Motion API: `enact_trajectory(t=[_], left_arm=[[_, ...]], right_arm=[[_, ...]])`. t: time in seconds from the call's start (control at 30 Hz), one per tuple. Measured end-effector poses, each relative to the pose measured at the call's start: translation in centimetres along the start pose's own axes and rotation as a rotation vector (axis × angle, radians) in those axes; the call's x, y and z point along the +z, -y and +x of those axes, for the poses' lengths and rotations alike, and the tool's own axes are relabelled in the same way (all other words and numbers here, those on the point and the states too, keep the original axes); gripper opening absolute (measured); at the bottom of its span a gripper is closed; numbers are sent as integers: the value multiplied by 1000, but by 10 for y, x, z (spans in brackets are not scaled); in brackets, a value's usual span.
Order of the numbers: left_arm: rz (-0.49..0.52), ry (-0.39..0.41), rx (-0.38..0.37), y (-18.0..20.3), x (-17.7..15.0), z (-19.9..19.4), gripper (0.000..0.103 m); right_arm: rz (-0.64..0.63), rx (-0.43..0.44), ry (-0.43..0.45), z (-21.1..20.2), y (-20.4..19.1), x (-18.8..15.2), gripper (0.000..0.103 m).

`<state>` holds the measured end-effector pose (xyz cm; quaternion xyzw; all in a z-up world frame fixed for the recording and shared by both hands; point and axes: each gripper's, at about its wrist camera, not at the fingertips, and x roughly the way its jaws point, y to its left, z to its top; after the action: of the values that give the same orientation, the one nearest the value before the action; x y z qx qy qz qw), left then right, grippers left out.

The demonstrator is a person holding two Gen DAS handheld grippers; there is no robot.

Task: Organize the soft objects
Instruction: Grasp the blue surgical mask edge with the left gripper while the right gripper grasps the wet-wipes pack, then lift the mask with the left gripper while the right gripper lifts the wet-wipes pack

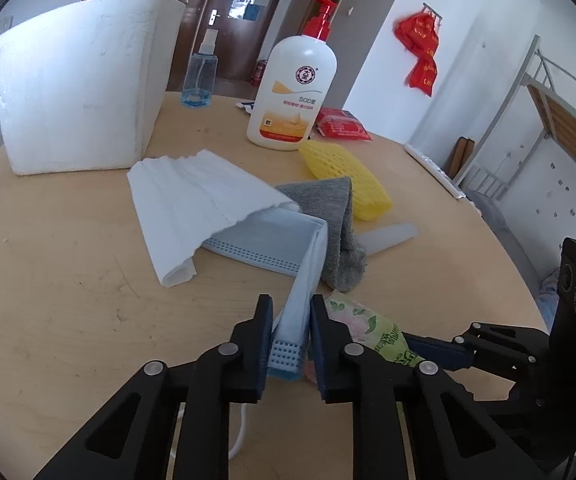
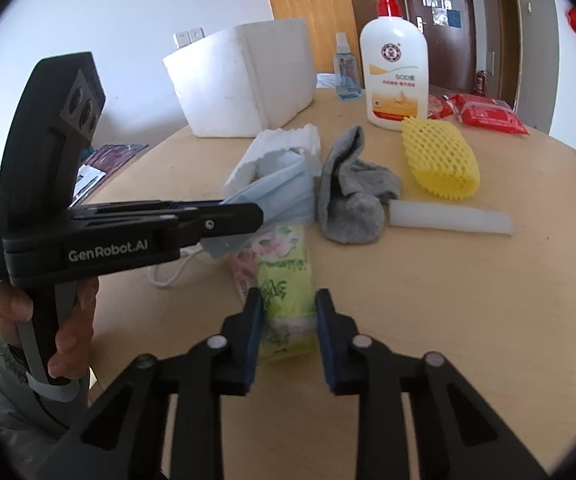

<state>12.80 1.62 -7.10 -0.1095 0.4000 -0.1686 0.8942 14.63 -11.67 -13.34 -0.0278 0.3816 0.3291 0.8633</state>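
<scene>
While each tool [image 1: 289, 334] [image 2: 289, 312] pinches, left face mask [image 1: 299, 288], right tissue pack [image 2: 286, 280], round wooden table [image 1: 68, 300], brown door [image 1: 244, 20].

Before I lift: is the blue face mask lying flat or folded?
Folded. The blue face mask lies partly under the white tissue, and its near end turns up between the left gripper pads.

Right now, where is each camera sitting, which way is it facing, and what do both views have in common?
Left wrist: rides the left gripper, looking down its fingers across the table; they pinch the blue face mask; the right gripper's side shows beside it.
Right wrist: rides the right gripper, its fingers either side of the green tissue pack; the left gripper and the hand holding it show.
Shared: mask, tissue pack, grey sock, yellow foam net, lotion bottle, foam box.
</scene>
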Motion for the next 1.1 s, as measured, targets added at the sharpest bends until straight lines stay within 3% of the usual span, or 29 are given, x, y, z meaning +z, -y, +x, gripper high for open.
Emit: enact_trajectory(t=[0.27,0.63,0.77,0.93,1.1], left_arm=[[15,22,-9,5,-1,-6,11],[48,130,-117,25,10,-39,11],[51,148,-115,26,10,-48,11],[21,165,-315,27,17,-65,10],[40,158,-221,32,17,-58,9]], right_arm=[[36,10,25,-8,9,0,26],[90,2,109,-40,20,-2,26],[114,-15,142,-53,28,-3,26],[144,-37,160,-60,38,-3,26],[142,-49,167,-63,37,-4,26]])
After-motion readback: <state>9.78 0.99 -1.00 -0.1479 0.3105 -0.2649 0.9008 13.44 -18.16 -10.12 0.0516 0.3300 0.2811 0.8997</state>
